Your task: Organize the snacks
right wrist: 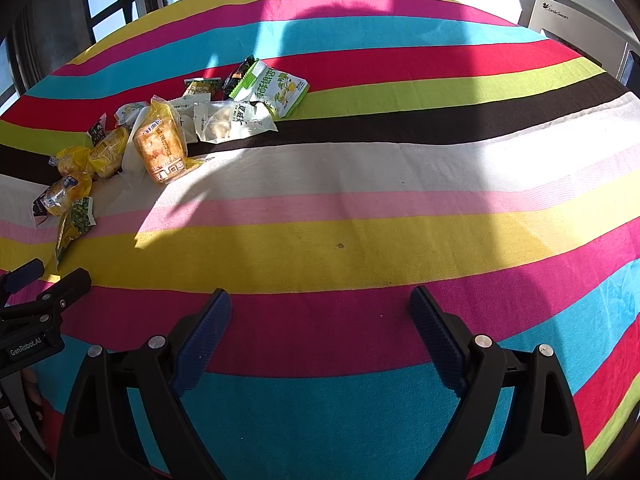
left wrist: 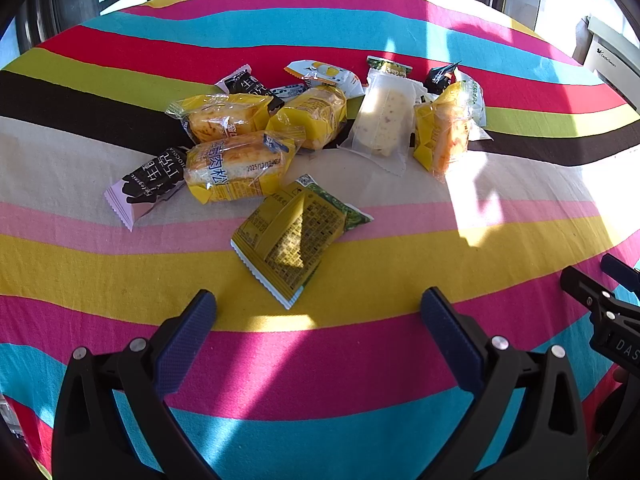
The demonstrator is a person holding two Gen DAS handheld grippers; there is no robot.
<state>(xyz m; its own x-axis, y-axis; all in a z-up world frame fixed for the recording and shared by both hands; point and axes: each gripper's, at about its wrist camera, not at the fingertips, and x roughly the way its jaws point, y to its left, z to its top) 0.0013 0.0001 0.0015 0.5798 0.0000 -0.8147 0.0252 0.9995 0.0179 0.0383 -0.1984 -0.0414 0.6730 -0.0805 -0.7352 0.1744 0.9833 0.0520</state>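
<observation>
I have both grippers hovering over the striped tablecloth (left wrist: 360, 360) that covers the surface, and neither holds anything. The left gripper (left wrist: 318, 312) has its jaws spread wide, the blue pads (left wrist: 184, 344) well apart. Just ahead of them, between the tips and slightly beyond, lies an olive-yellow printed snack packet (left wrist: 292, 236), flat on the yellow stripe.

Farther ahead sits the main heap of snacks: three yellow-wrapped cakes (left wrist: 236, 168) bunched together left of centre, a black-and-lilac wafer packet (left wrist: 148, 186) touching the nearest cake on its left, a frosted clear pouch (left wrist: 380, 120) with a pale biscuit inside ahead and to the right, and another yellow-wrapped cake (left wrist: 442, 132) just beside that pouch (it stands more or less on end).

The right gripper (right wrist: 320, 308) also has its jaws wide open, with only bare cloth between them. From its view the heap lies far ahead and to the left, with a green-and-white packet (right wrist: 272, 88) at its far edge. The left gripper shows at the left border of that view.
</observation>
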